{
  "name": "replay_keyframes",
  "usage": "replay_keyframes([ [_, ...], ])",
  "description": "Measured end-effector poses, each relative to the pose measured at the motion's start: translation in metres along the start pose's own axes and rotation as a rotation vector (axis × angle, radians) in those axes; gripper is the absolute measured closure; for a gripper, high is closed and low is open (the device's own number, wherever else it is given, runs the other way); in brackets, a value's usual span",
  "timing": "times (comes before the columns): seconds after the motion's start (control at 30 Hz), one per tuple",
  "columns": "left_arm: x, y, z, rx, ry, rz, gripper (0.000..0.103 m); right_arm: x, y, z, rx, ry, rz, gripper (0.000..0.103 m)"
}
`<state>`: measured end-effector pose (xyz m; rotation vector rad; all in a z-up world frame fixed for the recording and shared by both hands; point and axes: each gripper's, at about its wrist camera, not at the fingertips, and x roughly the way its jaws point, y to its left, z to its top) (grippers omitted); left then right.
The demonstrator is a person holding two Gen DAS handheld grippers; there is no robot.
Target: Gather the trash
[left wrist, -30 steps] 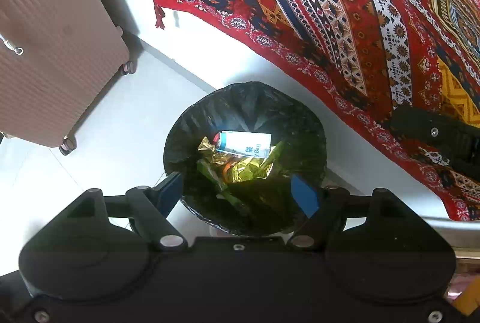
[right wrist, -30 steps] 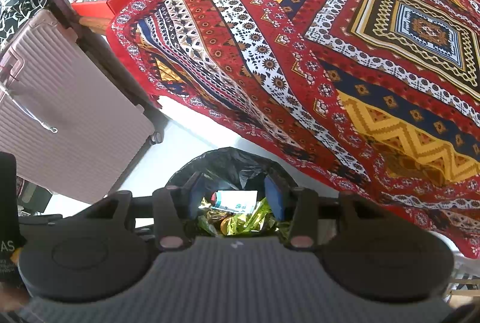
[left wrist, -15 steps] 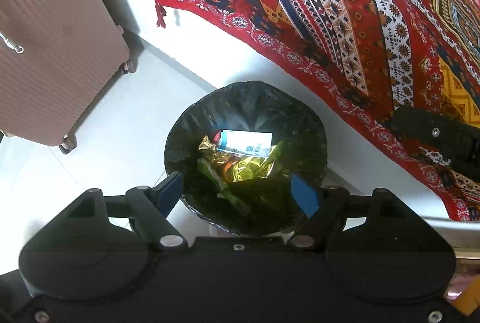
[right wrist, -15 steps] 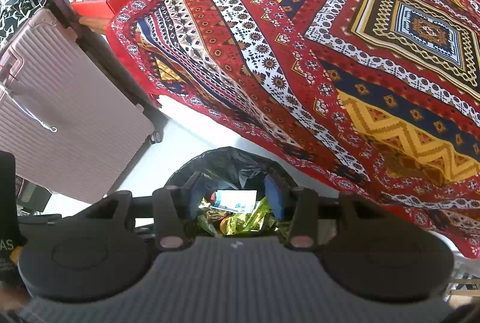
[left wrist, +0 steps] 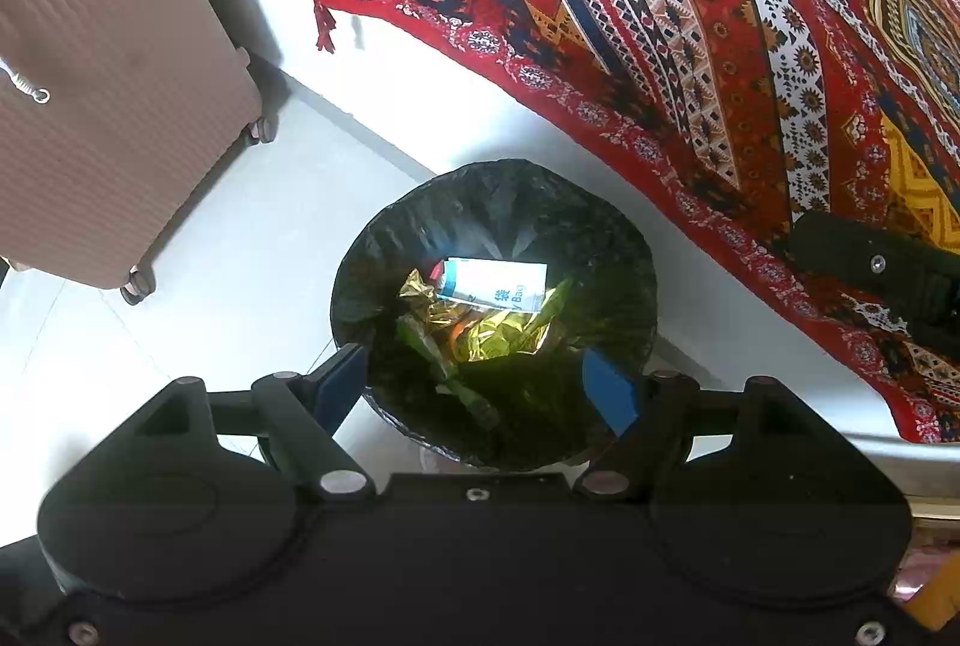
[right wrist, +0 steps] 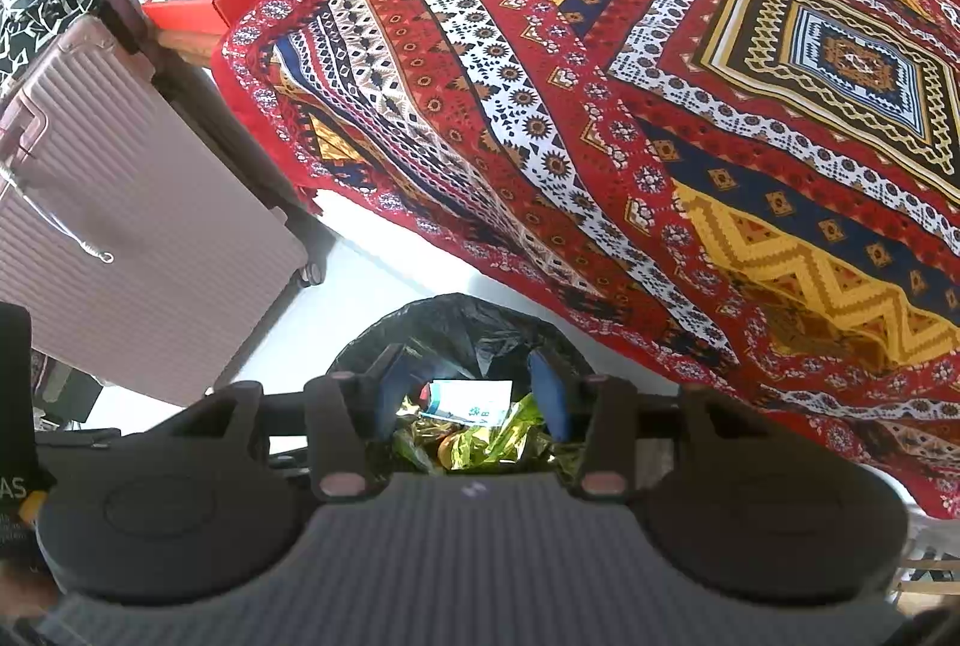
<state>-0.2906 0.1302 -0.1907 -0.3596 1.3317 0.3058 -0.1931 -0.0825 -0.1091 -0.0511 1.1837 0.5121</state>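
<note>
A: Two grippers are held over the bin: the left gripper spread wide, the right gripper narrower, both empty.

B: Crumpled gold foil and a white-blue packet are seen inside the black liner.

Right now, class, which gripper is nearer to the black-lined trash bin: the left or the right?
Left, probably. The left gripper hangs open right over the trash bin, which fills its view. The right gripper, also open, sees the bin smaller, so it looks higher or farther back.

Bin mouth open above; suitcase left, cloth-draped table right.
</note>
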Motion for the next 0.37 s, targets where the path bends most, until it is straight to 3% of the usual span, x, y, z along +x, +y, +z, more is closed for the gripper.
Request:
replay_keyframes([
  [0.37,-0.001,-0.0038,-0.0026,0.003,-0.006,-0.001,0.025,-0.0012,-0.0024,0.0001,0.01,-0.002,-0.007,0.042],
])
